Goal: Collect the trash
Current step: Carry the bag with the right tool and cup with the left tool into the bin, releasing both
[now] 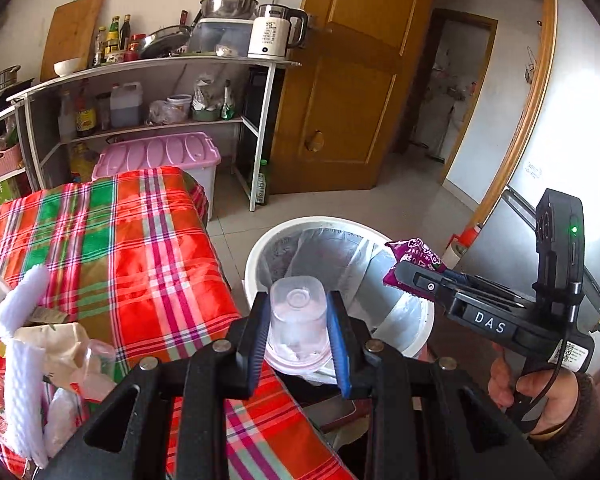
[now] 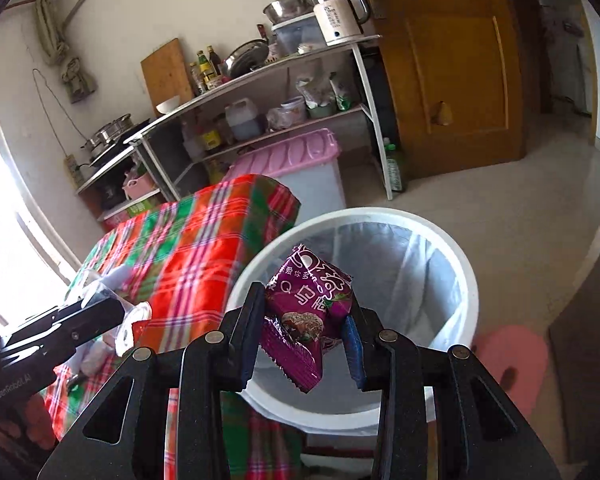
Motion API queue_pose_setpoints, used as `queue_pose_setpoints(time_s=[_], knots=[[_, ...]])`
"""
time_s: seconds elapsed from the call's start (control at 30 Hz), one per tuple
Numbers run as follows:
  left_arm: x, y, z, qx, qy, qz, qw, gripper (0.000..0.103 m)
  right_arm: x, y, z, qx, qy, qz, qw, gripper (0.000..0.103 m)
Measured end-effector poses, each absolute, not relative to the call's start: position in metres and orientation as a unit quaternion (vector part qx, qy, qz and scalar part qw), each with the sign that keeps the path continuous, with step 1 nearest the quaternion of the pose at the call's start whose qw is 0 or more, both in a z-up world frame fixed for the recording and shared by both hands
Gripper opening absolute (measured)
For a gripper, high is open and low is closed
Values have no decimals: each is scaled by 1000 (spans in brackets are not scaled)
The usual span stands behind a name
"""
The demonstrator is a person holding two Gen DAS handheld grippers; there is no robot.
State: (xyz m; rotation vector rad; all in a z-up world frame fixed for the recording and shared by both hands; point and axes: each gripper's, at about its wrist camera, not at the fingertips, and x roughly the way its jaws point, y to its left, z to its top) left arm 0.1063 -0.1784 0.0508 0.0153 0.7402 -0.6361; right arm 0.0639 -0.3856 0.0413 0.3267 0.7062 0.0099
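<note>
My right tool [image 2: 304,332] pinches a purple snack wrapper [image 2: 308,312], and in the right wrist view the wrapper hangs directly over the open mouth of the white lined bin [image 2: 466,276]. My left tool [image 1: 298,332] is clamped on a clear plastic cup [image 1: 298,316], held bottom-forward, and it sits above the edge of the plaid-covered desk [image 1: 140,248], with the bin just ahead and slightly to the right. So the right hand is the nearer one; I judge it can drop first, while the left needs to travel forward past the rim.
</note>
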Motion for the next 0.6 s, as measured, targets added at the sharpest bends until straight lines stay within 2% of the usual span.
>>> queue_pose_setpoints(time_s=[0.37,0.53,0.57,0.6], knots=[[123,-235,16,42,400,-315,860,30,78,-424,0,153,393,-37,906,38],[130,-247,6,47,410,-311,856,30,83,-436,-11,152,409,-48,899,43],[132,-249,3,48,414,-311,854,31,83,-438,-13,154,412,-54,896,43],[134,-251,1,50,416,-311,853,36,84,-440,-14,156,415,-57,895,43]])
